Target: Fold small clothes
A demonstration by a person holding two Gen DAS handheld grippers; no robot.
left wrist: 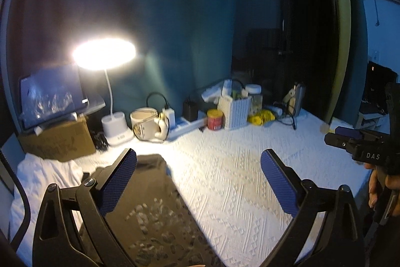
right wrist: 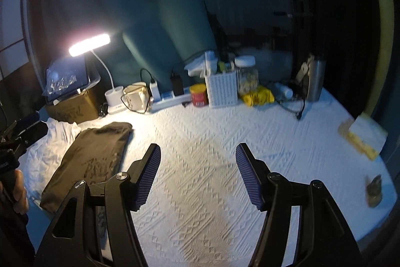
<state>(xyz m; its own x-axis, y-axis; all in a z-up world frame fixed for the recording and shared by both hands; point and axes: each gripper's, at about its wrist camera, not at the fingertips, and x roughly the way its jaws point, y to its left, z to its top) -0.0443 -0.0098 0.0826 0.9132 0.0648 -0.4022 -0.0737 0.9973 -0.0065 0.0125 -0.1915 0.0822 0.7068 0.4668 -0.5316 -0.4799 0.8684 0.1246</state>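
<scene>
A: Item one, the dark folded garment point(right wrist: 92, 157). Location?

B: Lying flat on the white textured bedcover point(right wrist: 205, 167), folded into a long strip with pale lettering on top. Landmark is the lit desk lamp point(right wrist: 113, 96): the garment lies in front of its base, towards the cameras. Its far end is near the lamp; its near end runs under the left gripper's view.

A: Item two, the white garment point(right wrist: 50, 147).

B: Crumpled, touching the dark garment on the side away from the open bedcover, in front of the cardboard box point(right wrist: 75, 106) that stands beside the lamp.

A: Left gripper point(left wrist: 198, 177)?

B: Jaws spread wide, nothing between the blue pads. It hangs above the bedcover, one finger over the dark garment, not touching it.

A: Right gripper point(right wrist: 198, 172)?

B: Also open, somewhat narrower, empty. Bare bedcover shows between its fingers. It sits to the right of the dark garment, clear of it.

A: Other stock along the wall from the lamp?

B: Beside the lamp base a white mug point(right wrist: 135, 94) with a cable looped round it, then a power strip point(right wrist: 170, 98), a red can point(right wrist: 198, 95), a white ribbed basket point(right wrist: 221, 89), a glass jar point(right wrist: 246, 76), a yellow packet point(right wrist: 257, 96) and a steel flask point(right wrist: 316, 84) farthest off.
</scene>
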